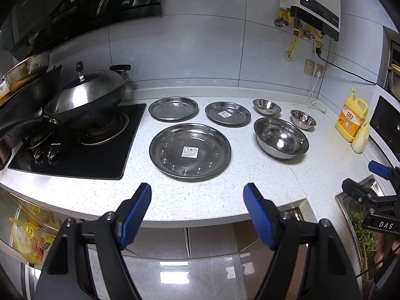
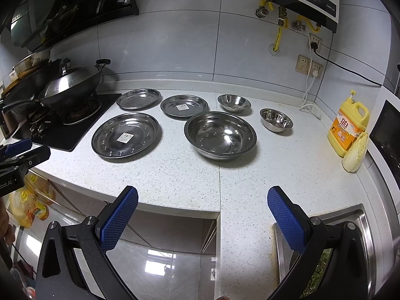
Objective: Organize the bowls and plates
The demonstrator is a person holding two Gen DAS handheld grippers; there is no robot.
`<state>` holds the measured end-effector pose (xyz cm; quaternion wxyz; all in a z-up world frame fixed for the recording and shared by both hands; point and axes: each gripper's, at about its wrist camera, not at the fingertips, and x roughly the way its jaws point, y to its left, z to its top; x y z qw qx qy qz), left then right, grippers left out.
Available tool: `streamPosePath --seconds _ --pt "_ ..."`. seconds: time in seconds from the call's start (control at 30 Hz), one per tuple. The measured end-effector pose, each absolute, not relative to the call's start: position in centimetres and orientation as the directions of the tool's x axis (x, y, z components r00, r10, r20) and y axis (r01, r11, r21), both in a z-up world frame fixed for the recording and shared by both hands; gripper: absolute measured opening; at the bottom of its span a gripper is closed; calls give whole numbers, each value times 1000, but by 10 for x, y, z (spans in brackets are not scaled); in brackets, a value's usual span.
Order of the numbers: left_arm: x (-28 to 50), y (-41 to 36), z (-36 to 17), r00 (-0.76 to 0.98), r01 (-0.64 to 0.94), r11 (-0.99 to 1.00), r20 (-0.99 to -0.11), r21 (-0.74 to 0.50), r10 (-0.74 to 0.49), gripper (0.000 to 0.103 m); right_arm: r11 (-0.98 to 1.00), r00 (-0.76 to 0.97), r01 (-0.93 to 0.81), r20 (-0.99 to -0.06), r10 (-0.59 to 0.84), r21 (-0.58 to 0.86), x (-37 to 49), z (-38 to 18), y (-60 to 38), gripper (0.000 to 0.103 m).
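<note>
Small kitchen, white speckled stone countertop [image 2: 190,175] running from a black glass gas hob [image 1: 82,150] at its left end to a steel sink [image 2: 360,215] at the front right corner; grey tiled wall behind. Nothing stacked yet, all pieces lie apart. Large round stainless steel plate with a label [image 1: 190,151] sits mid-counter toward the front edge; two smaller steel plates behind it near the back edge, the unlabelled one [image 1: 173,108] beside the hob, the labelled one [image 1: 227,114] to its right. Large stainless steel bowl [image 2: 220,135] right of the big plate, two small steel bowls behind it, one [image 2: 234,103] near the back edge, the other [image 2: 276,120] further right. Yellow detergent bottle [image 2: 348,127] and a cabbage piece at the right end. Left gripper [image 1: 197,207] jaws spread wide, holding nothing, off the front edge; right gripper [image 2: 202,215] same, wide apart and empty. Judgement: ware is light, stiff, not fragile, but polished and slippery; pinch the thin raised rims, nearest edge, one finger under the lip. Flat plates will likely resist lifting off the stone; bowls may skate when nudged.
</note>
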<state>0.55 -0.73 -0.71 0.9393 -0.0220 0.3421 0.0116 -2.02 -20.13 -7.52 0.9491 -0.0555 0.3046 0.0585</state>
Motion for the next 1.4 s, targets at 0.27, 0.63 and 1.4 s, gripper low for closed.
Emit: streamPosePath --seconds 0.27,0.63,1.4 --pt "5 -5 -8 763 -41 999 -646 -31 11 75 986 807 -149 -585 80 -72 -20 -75 -198 102" --pt "6 -5 -9 760 -43 999 -650 -34 11 75 987 806 -145 -586 79 -67 -19 -77 -198 102" --pt "8 -3 -11 753 -58 998 -657 -26 27 75 988 803 -149 -589 91 -51 -17 -78 -195 102"
